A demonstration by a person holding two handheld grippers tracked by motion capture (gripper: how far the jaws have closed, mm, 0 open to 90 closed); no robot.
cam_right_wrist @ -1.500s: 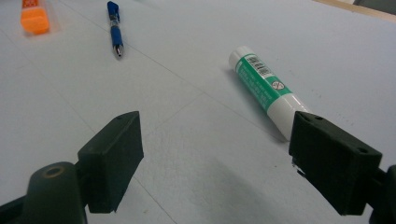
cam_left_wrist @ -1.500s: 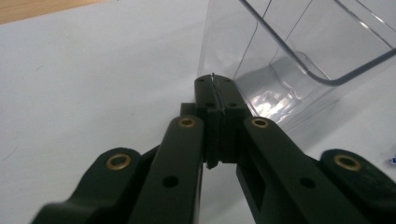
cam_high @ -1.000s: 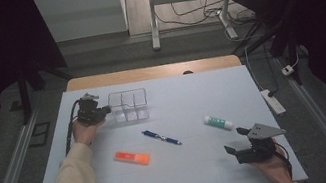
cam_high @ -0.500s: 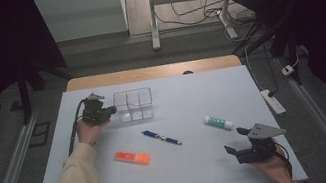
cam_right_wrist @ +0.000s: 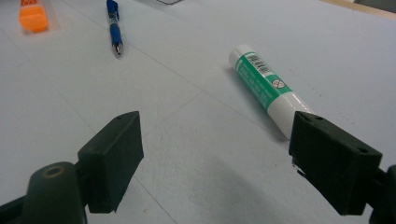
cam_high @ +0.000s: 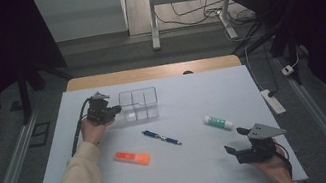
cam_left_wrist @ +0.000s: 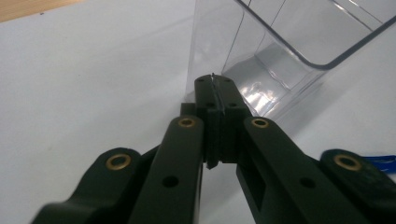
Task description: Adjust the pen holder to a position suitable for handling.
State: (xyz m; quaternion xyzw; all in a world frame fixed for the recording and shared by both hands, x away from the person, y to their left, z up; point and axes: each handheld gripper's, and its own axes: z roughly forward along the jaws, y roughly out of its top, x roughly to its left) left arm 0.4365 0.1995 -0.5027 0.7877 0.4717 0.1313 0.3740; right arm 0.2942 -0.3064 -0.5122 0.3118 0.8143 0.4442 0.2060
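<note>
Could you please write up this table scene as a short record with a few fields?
left gripper: shut, tips at the clear box's lower corner; no wall seen between the jaws
right gripper: open, nothing between the jaws, low over the table
clear box: divided, looks empty, far left of the table
blue pen: lying mid-table
orange eraser: flat, near side of the pen
glue stick: lying just ahead of the right gripper
table: white top

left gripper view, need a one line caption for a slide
Closed left gripper pinching the near wall of a clear plastic organiser on a white table.
</note>
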